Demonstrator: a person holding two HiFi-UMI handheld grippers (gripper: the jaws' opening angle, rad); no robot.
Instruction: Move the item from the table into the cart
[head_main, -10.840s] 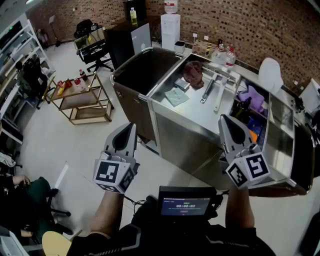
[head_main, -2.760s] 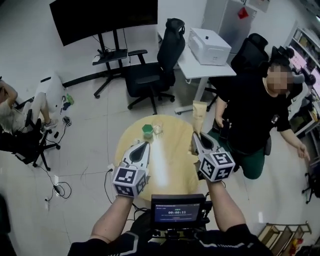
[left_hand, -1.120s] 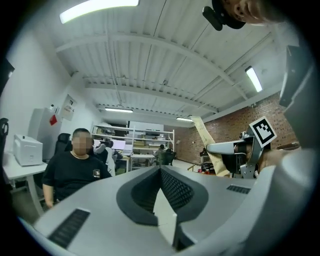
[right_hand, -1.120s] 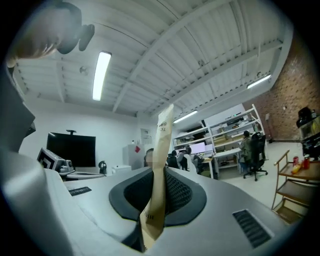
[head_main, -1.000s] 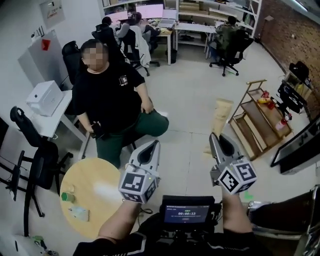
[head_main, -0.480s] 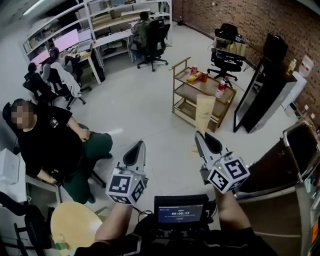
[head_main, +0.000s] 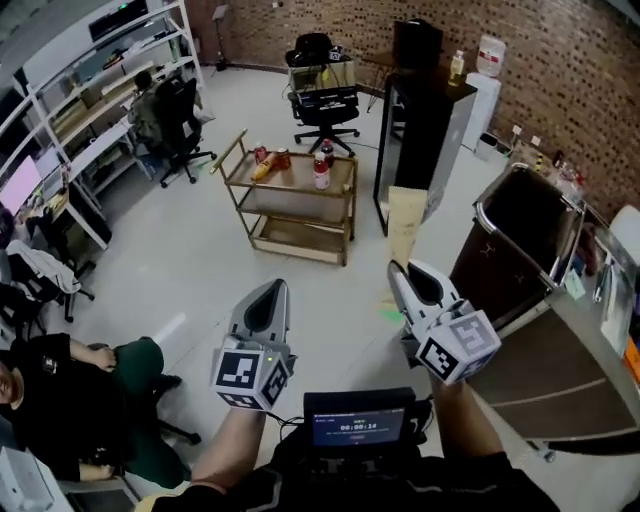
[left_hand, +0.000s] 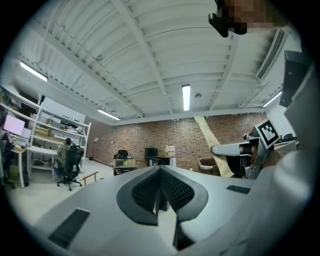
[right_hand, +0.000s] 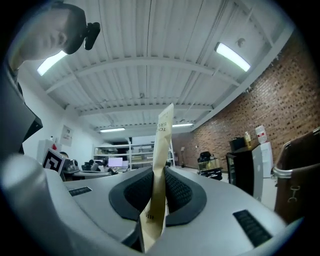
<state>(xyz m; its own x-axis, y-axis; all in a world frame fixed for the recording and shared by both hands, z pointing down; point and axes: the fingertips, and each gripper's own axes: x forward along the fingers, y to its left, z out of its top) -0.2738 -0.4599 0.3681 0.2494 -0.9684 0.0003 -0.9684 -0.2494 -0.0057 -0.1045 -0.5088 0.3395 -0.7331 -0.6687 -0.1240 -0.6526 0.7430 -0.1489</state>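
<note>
Tan paper pouch (head_main: 405, 224), flat, upright, seemingly printed, clamped by right gripper (head_main: 396, 270)

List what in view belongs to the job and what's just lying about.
Job:
- paper bag, clamped in the jaws of the right gripper
- steel cart, far right, likely the destination

Lying about:
- wooden trolley with bottles
- office chair
- black cabinet
- left gripper, jaws together, empty
</note>
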